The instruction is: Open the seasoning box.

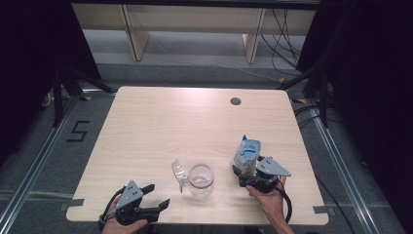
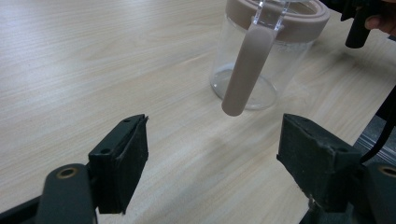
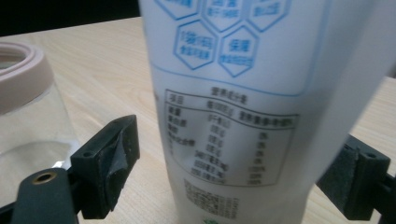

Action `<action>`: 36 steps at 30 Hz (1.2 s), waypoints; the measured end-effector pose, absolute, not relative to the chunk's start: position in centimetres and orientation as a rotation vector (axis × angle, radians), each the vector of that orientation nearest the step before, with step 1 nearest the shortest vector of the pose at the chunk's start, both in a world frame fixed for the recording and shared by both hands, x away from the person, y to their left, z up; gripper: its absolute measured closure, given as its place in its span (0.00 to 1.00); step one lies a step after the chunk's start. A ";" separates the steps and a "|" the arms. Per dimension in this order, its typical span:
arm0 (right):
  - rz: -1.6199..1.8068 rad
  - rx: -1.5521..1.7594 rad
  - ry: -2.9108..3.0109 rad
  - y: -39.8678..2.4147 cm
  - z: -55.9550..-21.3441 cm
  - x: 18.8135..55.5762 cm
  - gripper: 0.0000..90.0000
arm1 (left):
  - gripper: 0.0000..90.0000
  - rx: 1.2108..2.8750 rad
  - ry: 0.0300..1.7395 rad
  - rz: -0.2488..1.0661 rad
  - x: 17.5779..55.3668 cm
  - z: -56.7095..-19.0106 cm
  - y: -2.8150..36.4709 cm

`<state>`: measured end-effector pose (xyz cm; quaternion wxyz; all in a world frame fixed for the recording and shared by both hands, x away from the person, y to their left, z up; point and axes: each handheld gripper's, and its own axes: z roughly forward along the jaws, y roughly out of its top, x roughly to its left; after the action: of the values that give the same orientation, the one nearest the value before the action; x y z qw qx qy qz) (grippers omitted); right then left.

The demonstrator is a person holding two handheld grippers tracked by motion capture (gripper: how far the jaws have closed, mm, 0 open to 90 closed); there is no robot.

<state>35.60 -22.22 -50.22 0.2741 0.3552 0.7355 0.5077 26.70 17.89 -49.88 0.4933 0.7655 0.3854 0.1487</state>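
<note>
High view: pouch (image 1: 247,152) stands upright on the bench (image 1: 160,122) toward its near right, with the right gripper (image 1: 246,171) around its base. The clear jar (image 1: 201,179) sits just left of it, lid (image 1: 178,174) flipped open on the jar's left. The left gripper (image 1: 157,195) rests near the front left edge, well apart from both.

Left gripper view: jaws spread, nothing between them; the jar's hanging pinkish strap (image 2: 245,74) is ahead. A careless reach could snag it and tip the jar.

Right gripper view: jaws stand wide on either side of the pouch, pads apparently clear of it, though the right pad is half hidden. The freestanding pouch may topple against the jar if brushed on withdrawal.
</note>
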 end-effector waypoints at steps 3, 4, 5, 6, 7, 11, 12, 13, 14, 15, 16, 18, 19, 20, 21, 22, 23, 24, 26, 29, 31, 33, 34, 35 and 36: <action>1.375 0.950 1.992 -22.0 -50.4 35.8 0.17 | 0.26 1.840 0.957 0.343 26.4 -50.0 17.9; 1.365 0.964 1.992 -22.0 -50.4 35.7 0.17 | 0.26 1.839 0.961 0.342 26.3 -50.0 17.9; 1.370 0.961 1.988 -22.1 -50.4 35.8 0.17 | 0.26 1.841 0.963 0.341 26.2 -50.0 17.9; 1.381 0.959 1.985 -22.1 -50.4 35.9 0.17 | 0.25 1.847 0.957 0.341 26.2 -50.0 17.9; 1.390 0.974 1.978 -22.2 -50.4 35.9 0.17 | 0.25 1.845 0.955 0.341 26.1 -50.0 17.9; 1.397 0.967 1.989 -22.4 -50.5 36.3 0.17 | 0.25 1.859 0.955 0.339 26.0 -50.0 18.0; 1.405 0.957 1.983 -22.4 -50.5 36.4 0.17 | 0.25 1.850 0.960 0.339 26.0 -50.0 18.0; 1.407 0.968 1.980 -22.4 -50.6 36.4 0.17 | 0.25 1.849 0.963 0.339 26.1 -50.0 17.9; 1.404 0.962 1.981 -22.4 -50.6 36.5 0.17 | 0.25 1.839 0.968 0.337 26.1 -50.1 17.8; 1.411 0.974 1.984 -22.3 -50.7 36.6 0.17 | 0.25 1.845 0.959 0.332 26.1 -50.1 17.9; 1.405 0.966 1.982 -22.4 -50.7 36.6 0.17 | 0.25 1.841 0.960 0.329 26.2 -50.1 17.8; 1.408 0.941 1.999 -22.4 -50.8 36.9 0.17 | 0.25 1.852 0.965 0.335 26.2 -50.1 17.8; 1.415 0.934 2.007 -22.5 -50.8 37.0 0.17 | 0.25 1.857 0.964 0.335 26.2 -50.1 17.8; 1.404 0.930 1.998 -22.5 -50.8 37.0 0.17 | 0.25 1.855 0.964 0.335 26.2 -50.1 17.8; 1.408 0.948 2.000 -22.5 -50.8 37.0 0.17 | 0.25 1.851 0.962 0.332 26.2 -50.1 17.8; 1.411 0.958 1.996 -22.6 -50.9 37.1 0.17 | 0.25 1.854 0.965 0.334 26.2 -50.1 17.8; 1.440 0.942 1.996 -22.4 -51.1 37.2 0.17 | 0.25 1.855 0.965 0.334 26.2 -50.1 17.8; 1.425 0.938 2.012 -22.5 -51.0 37.2 0.18 | 0.25 1.858 0.961 0.332 26.2 -50.1 17.8; 1.437 0.913 2.017 -22.3 -51.2 37.4 0.18 | 0.25 1.852 0.957 0.328 26.2 -50.1 17.8; 1.423 0.931 2.012 -22.3 -51.3 37.3 0.19 | 0.25 1.853 0.961 0.331 26.2 -50.1 17.8; 1.425 0.945 2.021 -22.2 -51.4 37.3 0.20 | 0.25 1.836 0.958 0.320 26.2 -50.1 17.7; 1.423 0.939 2.021 -22.3 -51.5 37.5 0.22 | 0.25 1.854 0.958 0.330 26.2 -50.1 17.8; 1.422 0.927 2.042 -22.3 -51.5 37.6 0.23 | 0.25 1.854 0.957 0.329 26.2 -50.1 17.8; 1.439 0.949 2.029 -22.3 -51.5 37.5 0.24 | 0.25 1.851 0.954 0.326 26.2 -50.1 17.8; 1.447 0.938 2.032 -22.4 -51.5 37.6 0.25 | 0.25 1.860 0.958 0.330 26.2 -50.1 17.8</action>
<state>37.61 -22.36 -51.53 0.2361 0.3419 0.7408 0.5278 26.17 17.77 -50.05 0.4899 0.7655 0.3943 0.1358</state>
